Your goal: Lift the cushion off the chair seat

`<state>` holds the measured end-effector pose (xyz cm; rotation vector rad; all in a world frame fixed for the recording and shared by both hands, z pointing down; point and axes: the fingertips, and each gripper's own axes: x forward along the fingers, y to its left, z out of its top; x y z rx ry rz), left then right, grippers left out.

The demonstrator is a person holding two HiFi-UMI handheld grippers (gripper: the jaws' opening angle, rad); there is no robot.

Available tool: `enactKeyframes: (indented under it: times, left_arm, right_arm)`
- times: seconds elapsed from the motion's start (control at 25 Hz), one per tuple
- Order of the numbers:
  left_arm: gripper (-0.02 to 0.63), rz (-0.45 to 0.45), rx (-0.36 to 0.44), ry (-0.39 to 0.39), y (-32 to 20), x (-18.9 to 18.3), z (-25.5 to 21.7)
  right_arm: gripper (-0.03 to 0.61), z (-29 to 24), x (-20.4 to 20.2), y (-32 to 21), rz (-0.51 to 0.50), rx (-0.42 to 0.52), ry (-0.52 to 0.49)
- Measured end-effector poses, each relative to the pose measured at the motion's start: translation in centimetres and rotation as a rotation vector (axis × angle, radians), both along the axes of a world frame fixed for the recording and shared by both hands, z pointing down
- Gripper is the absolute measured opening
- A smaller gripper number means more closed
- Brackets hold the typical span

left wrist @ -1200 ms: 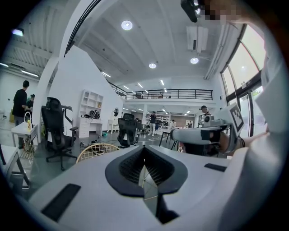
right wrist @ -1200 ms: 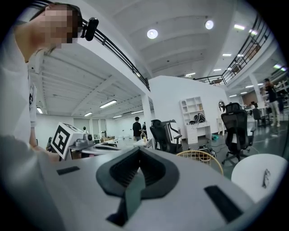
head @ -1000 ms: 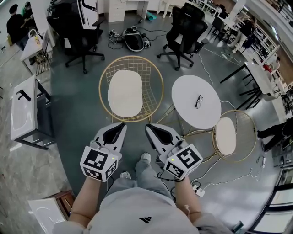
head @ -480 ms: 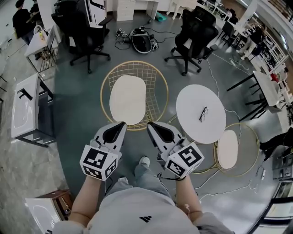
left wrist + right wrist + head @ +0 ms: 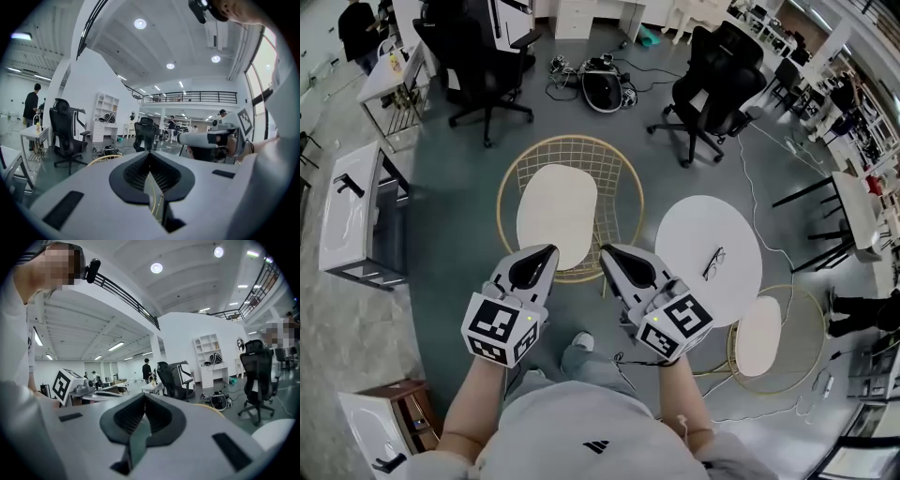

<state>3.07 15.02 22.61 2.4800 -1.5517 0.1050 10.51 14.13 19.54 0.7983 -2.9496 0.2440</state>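
The person holds both grippers out ahead at about waist height, forearms bare and roughly side by side, the tools pointing nearly level toward a chair. The left gripper has its jaws pressed together with nothing between them, as the left gripper view shows at the closed tips; its marker cube sits over the hand. The right gripper is likewise clamped to a thin seam and empty, seen up close in the right gripper view, with its own marker cube turned slightly outward. The two tips angle toward each other and hang over the near rim of a round gold wire chair, apart from it as far as the head view tells. The cushion, pale cream and oval, lies flat on the chair seat, covering its middle and reaching toward the near edge, with neither gripper touching it. Just right of the chair stands a round white table with a pair of glasses near its right edge, and beyond that a second wire chair with a similar pad. The floor is dark teal; black office chairs and loose cables stand further off in an open office hall.
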Motion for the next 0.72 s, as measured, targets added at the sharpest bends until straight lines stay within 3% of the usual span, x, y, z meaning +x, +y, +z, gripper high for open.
enactKeyframes:
  times: [0.48,0.72]
  left_arm:
    - [0.012,-0.097,-0.018,-0.004,-4.5,1.9,1.1]
    - [0.012,-0.116,-0.044,-0.055,-4.9,3.2,1.3]
  right_arm:
    - [0.011,1.9,2.1,-5.5,-0.079,-0.038,-0.01]
    - [0.011,3.0,2.7,-6.5,-0.109,-0.094,-0.042]
